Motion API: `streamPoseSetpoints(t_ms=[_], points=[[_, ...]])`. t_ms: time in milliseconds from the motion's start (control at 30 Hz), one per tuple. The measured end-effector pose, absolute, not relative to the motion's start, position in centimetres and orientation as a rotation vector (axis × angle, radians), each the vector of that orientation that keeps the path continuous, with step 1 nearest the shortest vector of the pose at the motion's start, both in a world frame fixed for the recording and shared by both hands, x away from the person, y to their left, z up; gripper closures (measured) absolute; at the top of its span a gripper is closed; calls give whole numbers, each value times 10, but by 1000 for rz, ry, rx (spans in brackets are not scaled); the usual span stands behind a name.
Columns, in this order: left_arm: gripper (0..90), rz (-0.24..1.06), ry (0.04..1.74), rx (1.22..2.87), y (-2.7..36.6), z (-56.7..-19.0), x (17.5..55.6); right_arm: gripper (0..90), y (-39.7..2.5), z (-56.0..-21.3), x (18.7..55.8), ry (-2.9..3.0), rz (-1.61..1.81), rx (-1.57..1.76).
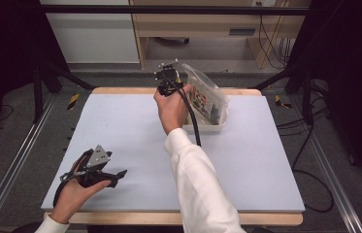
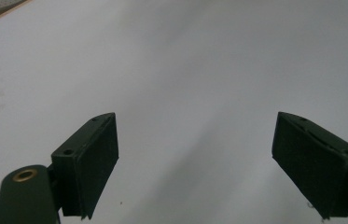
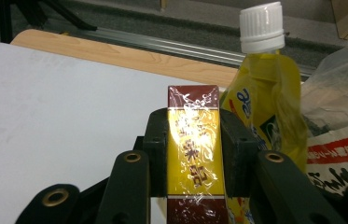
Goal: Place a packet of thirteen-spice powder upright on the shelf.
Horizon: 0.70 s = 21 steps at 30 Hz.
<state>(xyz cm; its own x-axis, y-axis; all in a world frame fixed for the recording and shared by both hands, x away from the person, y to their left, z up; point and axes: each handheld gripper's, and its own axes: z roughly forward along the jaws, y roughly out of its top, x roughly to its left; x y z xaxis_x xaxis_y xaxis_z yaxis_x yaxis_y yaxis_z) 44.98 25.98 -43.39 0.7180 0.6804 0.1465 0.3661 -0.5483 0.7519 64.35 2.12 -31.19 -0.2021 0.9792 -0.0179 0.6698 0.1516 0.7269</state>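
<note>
Right gripper view: the right gripper (image 3: 193, 154) pinches a slim yellow box (image 3: 193, 154) by its broad faces, probably so it stays steady above the tray (image 1: 207, 128). Its long axis runs along the jaws, one maroon end pointing away beside a bottle (image 3: 267, 88). The left gripper (image 2: 209, 163), jaws spread, idles over the mat (image 2: 185, 60).

Narrow yellow packet (image 3: 193, 154) with dark red ends and a glossy clear wrap printed with dark red characters, held upright and clamped at mid-length between the jaws of the right gripper (image 3: 193, 144), above the far part of the surface (image 3: 45, 116).
</note>
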Motion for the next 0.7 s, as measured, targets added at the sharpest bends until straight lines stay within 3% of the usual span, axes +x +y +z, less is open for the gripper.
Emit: streamPoseSetpoints(t_ms=[600, 700], points=[[144, 554, 787, 2208, 259, -435, 450, 677, 25, -328, 645, 1921, 795, 1503], [144, 556, 786, 2209, 258, -435, 450, 593, 21, -326, 645, 1913, 798, 1470]])
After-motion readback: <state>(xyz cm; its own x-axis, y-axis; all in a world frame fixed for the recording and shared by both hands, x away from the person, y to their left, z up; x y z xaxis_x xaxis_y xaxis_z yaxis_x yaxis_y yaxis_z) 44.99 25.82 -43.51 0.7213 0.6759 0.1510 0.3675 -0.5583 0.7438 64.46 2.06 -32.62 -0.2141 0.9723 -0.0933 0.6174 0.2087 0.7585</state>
